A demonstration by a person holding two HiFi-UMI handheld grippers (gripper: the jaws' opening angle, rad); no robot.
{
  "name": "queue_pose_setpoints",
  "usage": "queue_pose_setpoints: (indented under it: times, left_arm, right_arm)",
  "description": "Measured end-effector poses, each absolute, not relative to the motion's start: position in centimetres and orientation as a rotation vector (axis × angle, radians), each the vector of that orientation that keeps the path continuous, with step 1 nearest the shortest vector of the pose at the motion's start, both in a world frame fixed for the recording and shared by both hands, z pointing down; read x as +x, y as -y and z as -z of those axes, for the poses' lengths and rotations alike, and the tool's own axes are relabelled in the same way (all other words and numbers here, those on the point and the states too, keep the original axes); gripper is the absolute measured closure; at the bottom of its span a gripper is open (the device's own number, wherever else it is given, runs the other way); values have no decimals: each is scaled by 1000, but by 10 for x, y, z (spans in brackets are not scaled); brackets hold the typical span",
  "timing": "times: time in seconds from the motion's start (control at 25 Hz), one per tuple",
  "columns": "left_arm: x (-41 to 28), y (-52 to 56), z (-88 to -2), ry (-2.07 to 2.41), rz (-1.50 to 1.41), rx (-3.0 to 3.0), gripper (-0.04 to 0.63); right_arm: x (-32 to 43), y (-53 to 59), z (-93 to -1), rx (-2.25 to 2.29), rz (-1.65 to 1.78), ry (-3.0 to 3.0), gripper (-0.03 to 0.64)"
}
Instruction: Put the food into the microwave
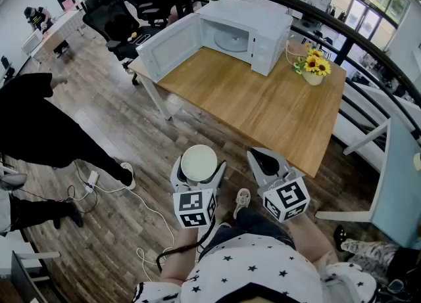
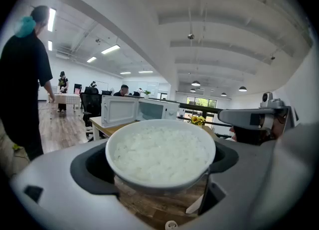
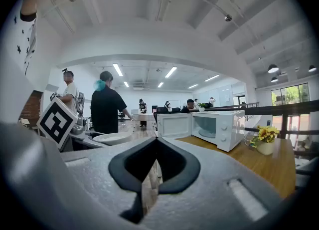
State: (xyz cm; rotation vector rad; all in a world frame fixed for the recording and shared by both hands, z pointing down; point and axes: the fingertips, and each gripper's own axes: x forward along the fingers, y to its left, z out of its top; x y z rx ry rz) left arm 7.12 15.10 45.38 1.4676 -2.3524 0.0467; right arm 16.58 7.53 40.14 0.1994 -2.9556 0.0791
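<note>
While the head view looks steeply down, the left gripper (image 1: 199,171) shows near the bottom with its jaws spread wide around a white bowl of rice (image 1: 198,162), which sits between them and is carried over the wooden floor, short of the near edge of the counter (image 1: 263,108). Just beside it, the right gripper (image 1: 268,163) has its jaws pressed together on nothing. The microwave (image 1: 263,29) stands at the far end of the counter, well apart from the bowl, with its door (image 1: 168,46) swung wide and its cavity showing. A pot of yellow flowers (image 1: 313,66) stands near its right side.

In the left gripper view, the bowl of rice (image 2: 160,155) fills the middle, its sides seated in the dark notches of the two jaws, which grip it at their widest. The microwave (image 2: 152,109) lies far beyond it, door (image 2: 118,110) ajar.

In the right gripper view, the right gripper (image 3: 156,141) has both jaws meeting along a thin line, empty. The microwave (image 3: 222,129) stands ahead to the right on the counter (image 3: 271,169), and the bowl of rice (image 3: 113,138) shows to the left.
</note>
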Motion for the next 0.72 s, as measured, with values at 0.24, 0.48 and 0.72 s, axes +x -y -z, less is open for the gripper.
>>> queue_pose_setpoints:
  times: [0.24,0.48,0.72]
  left_arm:
    - [110,-198,-449,2348,-40,1477,86]
    - [135,-221,-437,2382,-19,1478,86]
    - [142,-226,-435,2395,2,1482,86]
  right_arm:
    - [202,-121,-400,203,-89,2967,612]
    - [230,-140,-393,199,-66,2988,611]
    - [242,-152,-392,188,-61,3014,611]
